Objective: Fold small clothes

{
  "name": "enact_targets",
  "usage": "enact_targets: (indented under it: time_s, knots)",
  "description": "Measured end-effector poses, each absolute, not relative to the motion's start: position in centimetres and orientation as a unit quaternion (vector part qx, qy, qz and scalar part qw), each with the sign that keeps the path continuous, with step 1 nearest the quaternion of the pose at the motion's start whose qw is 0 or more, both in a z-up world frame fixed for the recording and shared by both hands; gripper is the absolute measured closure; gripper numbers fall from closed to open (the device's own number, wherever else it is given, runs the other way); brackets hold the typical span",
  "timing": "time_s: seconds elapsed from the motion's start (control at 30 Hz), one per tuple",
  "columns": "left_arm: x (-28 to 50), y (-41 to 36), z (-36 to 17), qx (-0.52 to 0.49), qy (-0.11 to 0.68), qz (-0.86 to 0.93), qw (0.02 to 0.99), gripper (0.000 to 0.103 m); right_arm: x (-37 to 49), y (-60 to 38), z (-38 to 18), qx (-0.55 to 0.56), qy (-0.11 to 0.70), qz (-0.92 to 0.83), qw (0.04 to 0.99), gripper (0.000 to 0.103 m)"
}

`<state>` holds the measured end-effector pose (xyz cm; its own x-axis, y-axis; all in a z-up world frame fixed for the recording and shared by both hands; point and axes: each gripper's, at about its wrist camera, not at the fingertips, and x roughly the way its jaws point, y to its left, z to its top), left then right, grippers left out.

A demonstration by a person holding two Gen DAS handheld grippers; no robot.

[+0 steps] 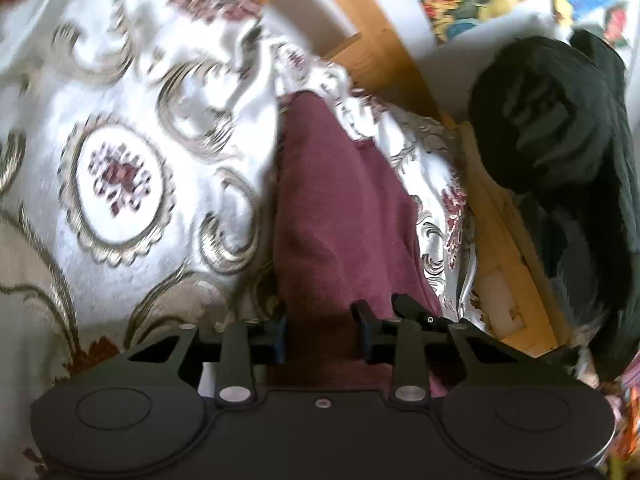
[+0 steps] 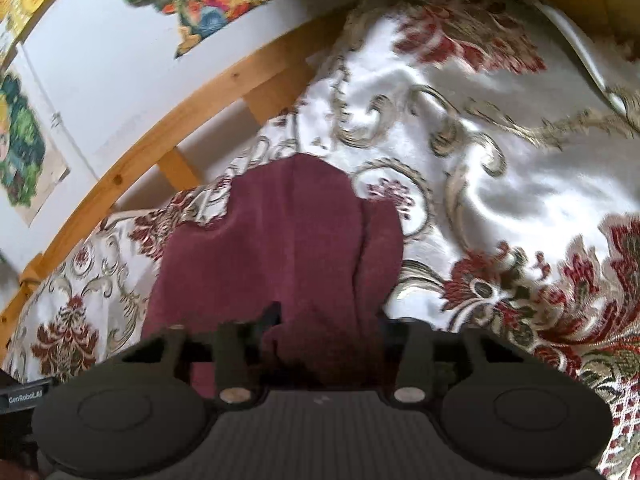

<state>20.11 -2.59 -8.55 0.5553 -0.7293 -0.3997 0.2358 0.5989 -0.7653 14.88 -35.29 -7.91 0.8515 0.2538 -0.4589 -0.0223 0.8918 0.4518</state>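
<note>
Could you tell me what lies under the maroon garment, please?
The maroon garment hangs from both grippers, left and right, over the patterned bedspread, which shows all round it. Whatever lies directly beneath is covered.

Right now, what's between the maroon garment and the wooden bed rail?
Only a strip of floral bedspread separates the maroon garment from the wooden rail; clearest in the right wrist view.

Maroon garment [image 1: 340,208], bunched, draped over patterned bedspread [image 1: 120,168]
</note>
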Motion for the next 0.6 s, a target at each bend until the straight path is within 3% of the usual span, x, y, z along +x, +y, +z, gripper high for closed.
enact_targets:
  time_s: [0.33,0.6]
  knots:
    - [18.5,-1.5,-2.4,-0.24,0.254,-0.293,0.89,0.073,12.8,-29.1,-1.6,0.111,0.147,0.146,0.972,0.07]
    - [18.5,2.3,0.2,-0.219,0.182,-0.233,0.93,0.073,17.1,-24.4,0.8,0.084,0.108,0.202,0.97,0.07]
